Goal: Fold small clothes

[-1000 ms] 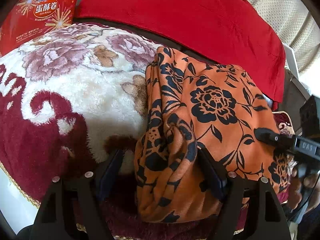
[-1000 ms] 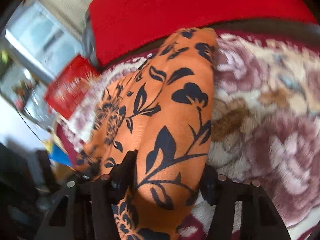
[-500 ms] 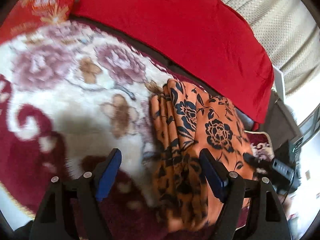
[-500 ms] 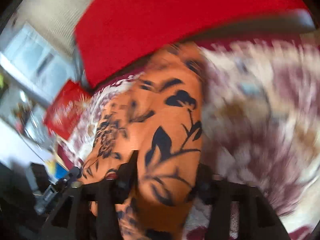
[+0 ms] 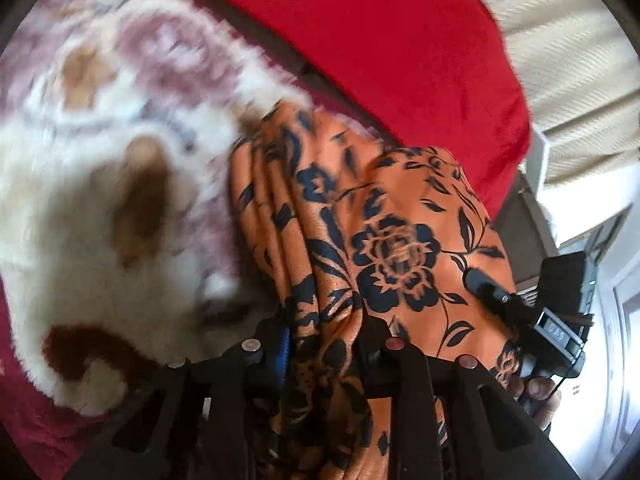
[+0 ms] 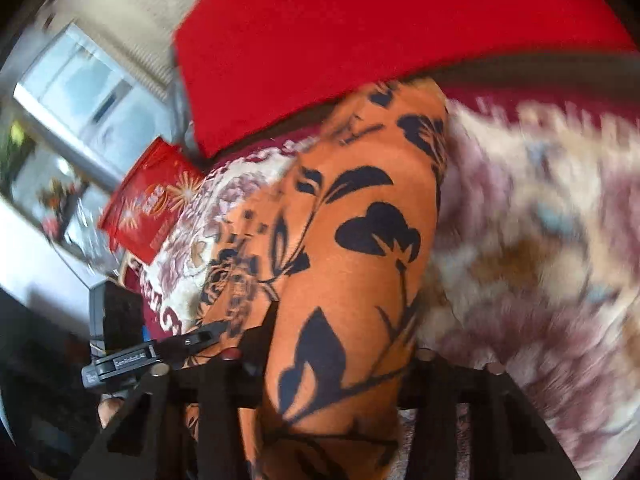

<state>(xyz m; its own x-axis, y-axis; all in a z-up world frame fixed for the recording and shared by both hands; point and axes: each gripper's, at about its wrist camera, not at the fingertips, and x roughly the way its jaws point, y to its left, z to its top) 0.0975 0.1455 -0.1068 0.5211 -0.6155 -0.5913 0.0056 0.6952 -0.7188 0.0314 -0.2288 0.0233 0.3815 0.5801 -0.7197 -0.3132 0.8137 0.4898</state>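
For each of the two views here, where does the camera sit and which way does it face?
Left wrist view: mounted behind the left gripper, looking along its fingers at the orange floral garment they pinch on the plush floral blanket; the right gripper and some fingers show at right.
Right wrist view: behind the right gripper, facing the same garment from the other end; the left gripper shows at left.
Shared: garment, blanket, red cushion, each other's gripper.

Bright daylight from the window [image 6: 76, 92], heavy motion blur on the blanket [image 5: 100, 152], fisheye edges bent and dark
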